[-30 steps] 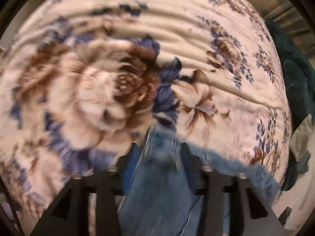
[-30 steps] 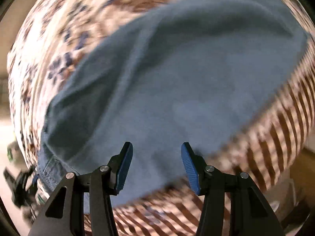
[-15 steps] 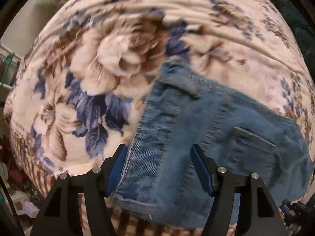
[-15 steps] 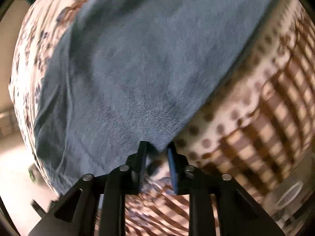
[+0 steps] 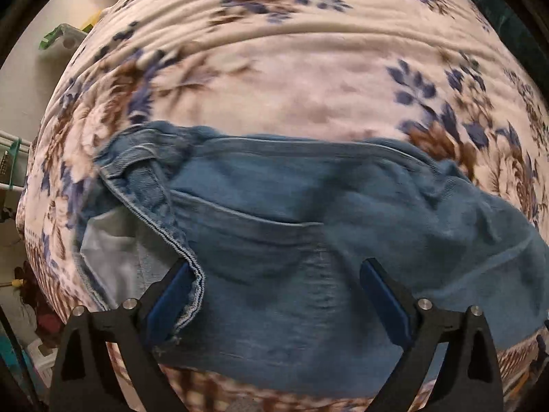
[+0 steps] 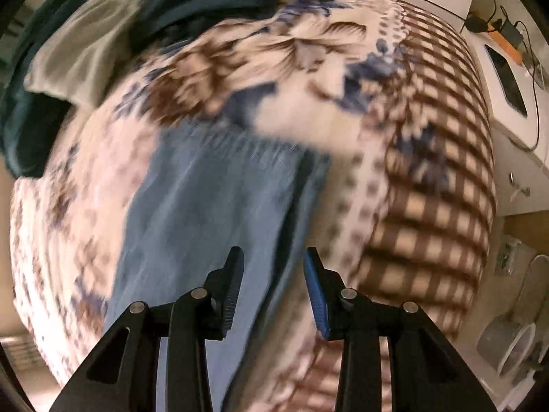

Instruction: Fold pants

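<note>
While both grippers, left gripper [image 5: 278,295] and right gripper [image 6: 272,288], are opening and empty, grab the soft, heavy blue denim pants [image 5: 308,226] by the stiff left waistband.

Floral blanket [image 5: 308,79] on bed, pale walls [image 5: 31,79]

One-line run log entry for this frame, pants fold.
step: fold pants | jeans: lying on floral blanket | left gripper: opening, nothing gripped | right gripper: opening, nothing gripped

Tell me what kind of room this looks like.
Most likely a bedroom at home. Blue denim pants lie on a floral cream, brown and blue blanket that seems to cover a bed. Crumpled dark teal and pale clothes are heaped at its far edge, and a white countertop with cables stands alongside.
</note>
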